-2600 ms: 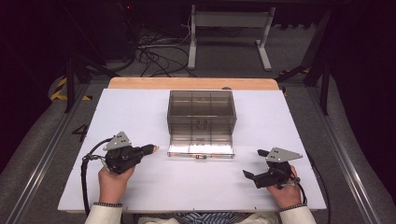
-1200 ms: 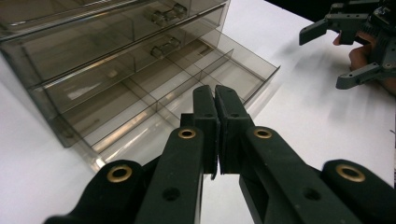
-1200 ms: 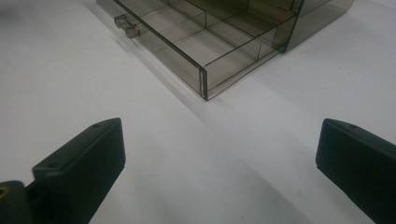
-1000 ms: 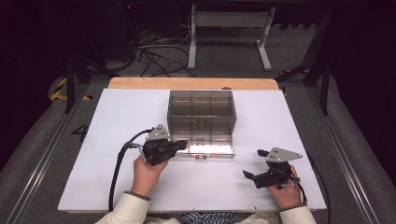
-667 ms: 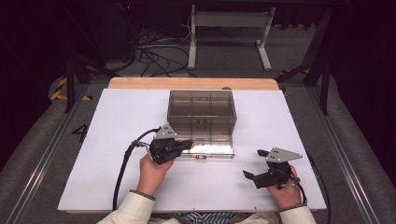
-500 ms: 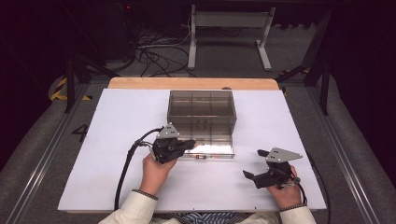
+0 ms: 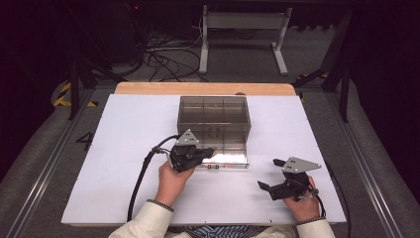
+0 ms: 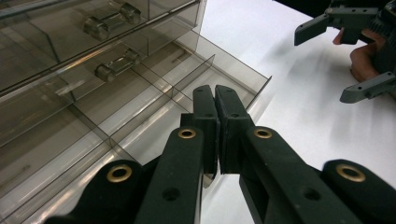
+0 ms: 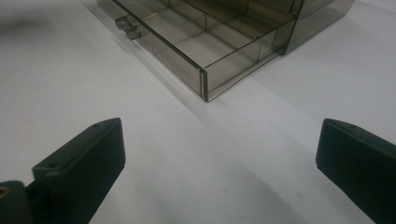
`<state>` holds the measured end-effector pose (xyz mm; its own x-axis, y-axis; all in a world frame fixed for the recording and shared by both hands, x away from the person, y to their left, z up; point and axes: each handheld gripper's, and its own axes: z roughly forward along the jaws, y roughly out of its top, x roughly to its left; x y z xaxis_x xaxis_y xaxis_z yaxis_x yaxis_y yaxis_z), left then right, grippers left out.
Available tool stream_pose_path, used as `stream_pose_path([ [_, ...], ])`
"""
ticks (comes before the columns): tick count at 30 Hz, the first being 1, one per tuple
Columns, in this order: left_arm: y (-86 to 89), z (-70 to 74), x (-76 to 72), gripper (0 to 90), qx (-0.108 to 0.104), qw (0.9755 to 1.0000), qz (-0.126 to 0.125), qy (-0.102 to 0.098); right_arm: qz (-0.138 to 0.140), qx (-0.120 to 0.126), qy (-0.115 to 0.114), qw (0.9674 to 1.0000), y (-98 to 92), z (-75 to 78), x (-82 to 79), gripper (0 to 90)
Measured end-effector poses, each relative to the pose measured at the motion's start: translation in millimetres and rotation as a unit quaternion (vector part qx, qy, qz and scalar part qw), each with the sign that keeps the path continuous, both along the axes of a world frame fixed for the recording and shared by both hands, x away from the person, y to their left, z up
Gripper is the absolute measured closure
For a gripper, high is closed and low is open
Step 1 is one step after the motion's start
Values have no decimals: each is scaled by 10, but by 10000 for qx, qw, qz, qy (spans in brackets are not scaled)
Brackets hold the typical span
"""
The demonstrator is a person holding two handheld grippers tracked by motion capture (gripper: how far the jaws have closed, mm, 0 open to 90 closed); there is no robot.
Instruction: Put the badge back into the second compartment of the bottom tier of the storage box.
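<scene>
One smoked clear drawer cabinet [image 7: 214, 116] at counter [image 7: 124, 148] centre, bottom drawer [image 7: 225, 157] pulled out toward 6 o'clock. Drawer dividers hard to count through tinted plastic; two knobs seen on upper fronts, left edge of the cabinet cut off in left gripper view. Left tongs [image 7: 208, 152] pressed together over drawer's 9 o'clock end, nothing visibly pinched. Right tongs [image 7: 271, 174] spread wide, resting at 4 o'clock, well apart from drawer.

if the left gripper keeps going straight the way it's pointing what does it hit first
Most likely the open bottom drawer of the clear drawer box. The shut left gripper sits over its divided compartments, so a divider or the drawer floor probably comes first; depth is hard to judge.
</scene>
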<state>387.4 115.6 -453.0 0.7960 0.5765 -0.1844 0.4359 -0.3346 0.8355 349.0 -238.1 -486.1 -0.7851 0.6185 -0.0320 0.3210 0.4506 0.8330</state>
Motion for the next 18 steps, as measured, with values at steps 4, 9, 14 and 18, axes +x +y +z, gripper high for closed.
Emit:
stream_pose_path([
  [4, -42, -13, 25, 882, 15, 10000, -10, 15, 2, -4, -2, 10000, 1, 0, 0, 19],
  [9, -99, -34, 57, 881, 70, 10000, -10, 48, 5, -4, -3, 10000, 1, 0, -1, 19],
  [14, -133, -62, 86, 881, 97, 9999, -2, 84, 5, -8, -9, 10000, 2, -1, -2, 19],
  [18, -151, -79, 104, 881, 126, 9998, -22, 124, 4, -12, -8, 10000, 3, -1, -2, 19],
])
